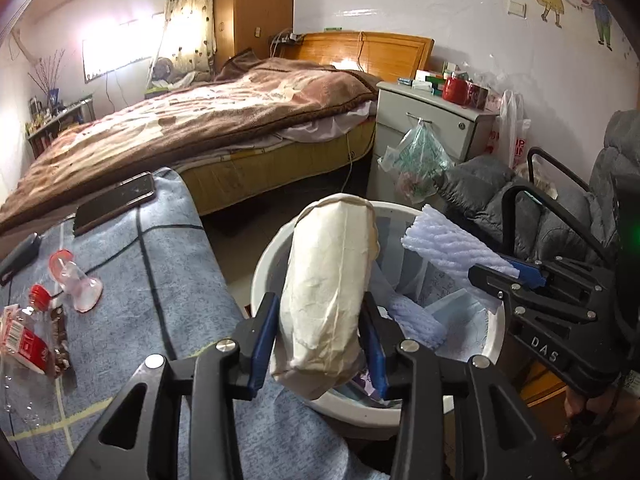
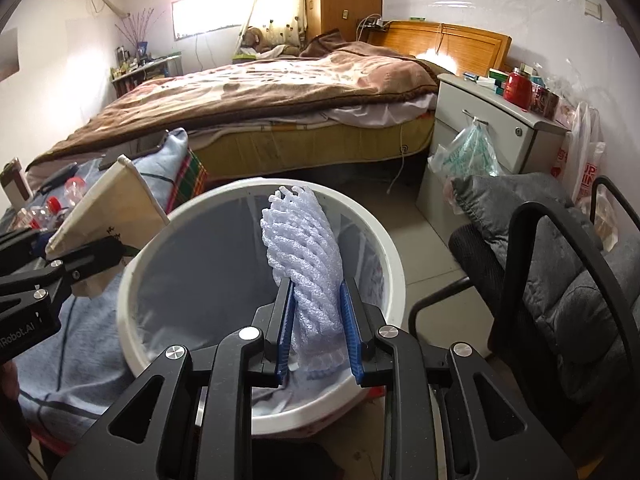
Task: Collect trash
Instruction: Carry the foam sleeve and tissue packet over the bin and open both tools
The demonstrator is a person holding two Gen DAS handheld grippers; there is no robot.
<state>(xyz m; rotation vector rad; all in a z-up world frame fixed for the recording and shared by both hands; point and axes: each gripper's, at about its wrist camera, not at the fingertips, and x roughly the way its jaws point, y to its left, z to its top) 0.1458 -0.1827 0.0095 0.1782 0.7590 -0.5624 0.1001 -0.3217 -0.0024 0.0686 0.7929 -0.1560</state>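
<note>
- Cream paper bag (image 1: 328, 292), flattened, is clamped in the left claw (image 1: 320, 344) above the round white plastic bin (image 1: 264, 264).
- White foam fruit net (image 2: 308, 276) is pinched by the right claw (image 2: 318, 336) over that bin.

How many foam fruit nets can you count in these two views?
2. One foam net is clamped in the right gripper above the white bin; another foam net lies inside the bin. More may be hidden deeper.

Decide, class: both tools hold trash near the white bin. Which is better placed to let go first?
Right, probably. The right tool holds the foam net over the white bin's opening. The left tool holds the paper bag nearer the rim beside the blue cloth, so it might catch the edge.
</note>
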